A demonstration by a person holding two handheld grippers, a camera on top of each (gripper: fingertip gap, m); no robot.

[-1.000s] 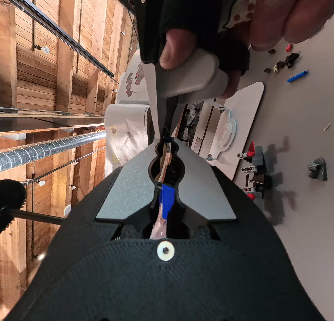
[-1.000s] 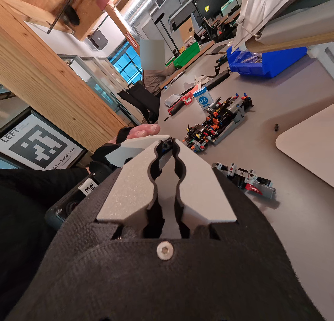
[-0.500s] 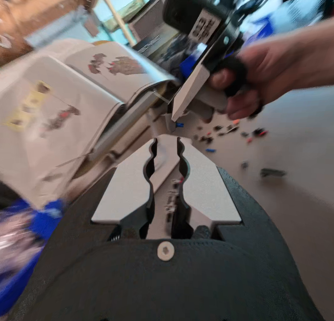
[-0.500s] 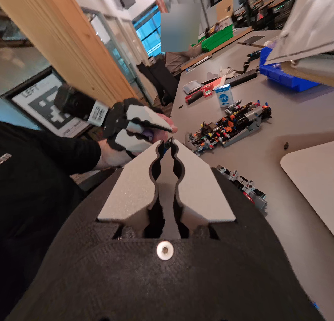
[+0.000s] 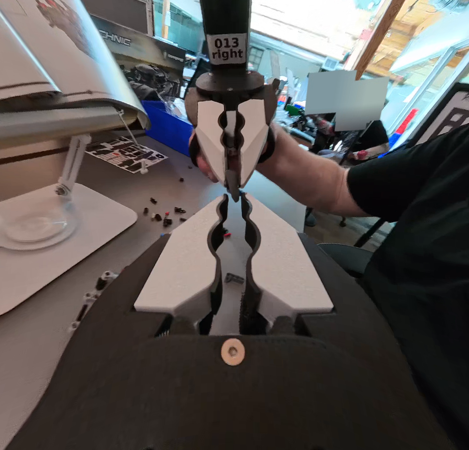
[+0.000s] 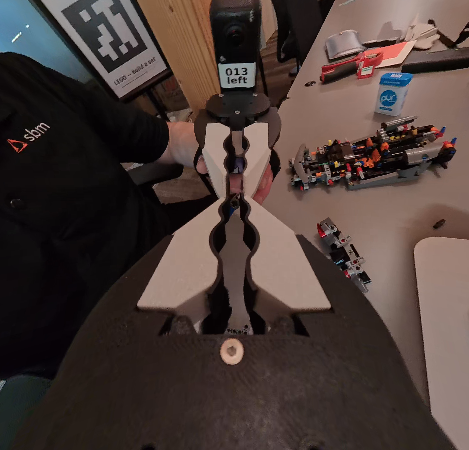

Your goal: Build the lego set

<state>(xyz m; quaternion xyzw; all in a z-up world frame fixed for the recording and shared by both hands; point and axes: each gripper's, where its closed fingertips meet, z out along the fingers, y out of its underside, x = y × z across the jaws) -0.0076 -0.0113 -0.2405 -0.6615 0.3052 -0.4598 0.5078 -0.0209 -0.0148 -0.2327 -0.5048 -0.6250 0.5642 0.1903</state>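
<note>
Grippers, tip to tip above the counter point(image 5: 266, 204): your right hand-held gripper point(image 5: 232, 184) clamped a grey piece point(image 5: 233, 188) for handover; left hand-held gripper point(image 5: 233, 199) stood slightly apart, empty.

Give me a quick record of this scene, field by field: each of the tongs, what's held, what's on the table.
right tongs: shut on a dark grey piece, facing the left tip to tip
left tongs: tips slightly apart at that piece's end; grip unclear
on table: long lego chassis, small subassembly, loose pieces
also: instruction booklet on a white stand
</note>
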